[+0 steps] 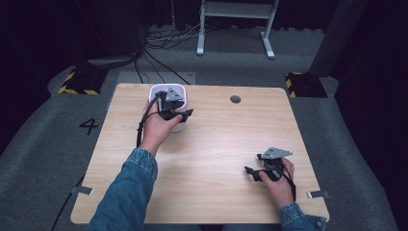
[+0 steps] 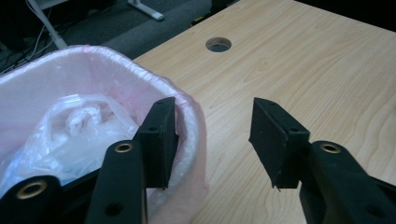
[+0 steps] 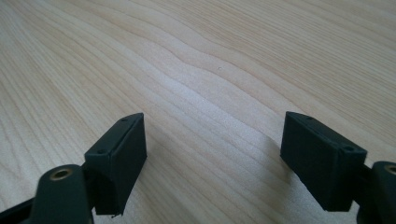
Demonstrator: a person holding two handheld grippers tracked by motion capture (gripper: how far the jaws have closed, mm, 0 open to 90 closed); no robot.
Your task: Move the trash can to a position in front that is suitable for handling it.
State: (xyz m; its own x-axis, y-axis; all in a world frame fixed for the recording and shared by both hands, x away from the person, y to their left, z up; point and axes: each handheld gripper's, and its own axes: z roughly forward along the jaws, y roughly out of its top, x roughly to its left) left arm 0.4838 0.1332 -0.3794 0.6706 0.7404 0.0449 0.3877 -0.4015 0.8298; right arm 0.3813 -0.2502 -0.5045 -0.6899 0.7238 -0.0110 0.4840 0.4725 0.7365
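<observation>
- The left claw (image 1: 179, 114) is at the far left part of the wooden bench (image 1: 211, 144), right at a small white bin (image 1: 163, 89)
- The bin stands near the far edge of the bench and has a thin pink bag (image 2: 184, 100) lining it
- In the left gripper view, one jaw sits just inside the bin's rim and the other jaw is outside, over the bare wood
- The rim of the bin, with the pink bag over it, is between the two jaws
- The jaws are partly spread, and there is a clear gap between the outer jaw and the rim, so they do not pinch it
- Whether the inner jaw touches the bag is too hard to tell
- Inside the bin lies a crumpled clear plastic bag (image 2: 79, 126)
- A round hole (image 2: 218, 44) in the bench is past the bin, on the far side
- The right claw (image 1: 252, 173) is near the right front corner of the bench, well apart from the bin
- Its jaws are spread wide with nothing between them, just bare wood under them
- The person's left hand (image 1: 156, 127) holds the left gripper, and a blue denim sleeve (image 1: 127, 192) covers that arm
- The right hand (image 1: 279, 180) holds the other gripper low over the bench
</observation>
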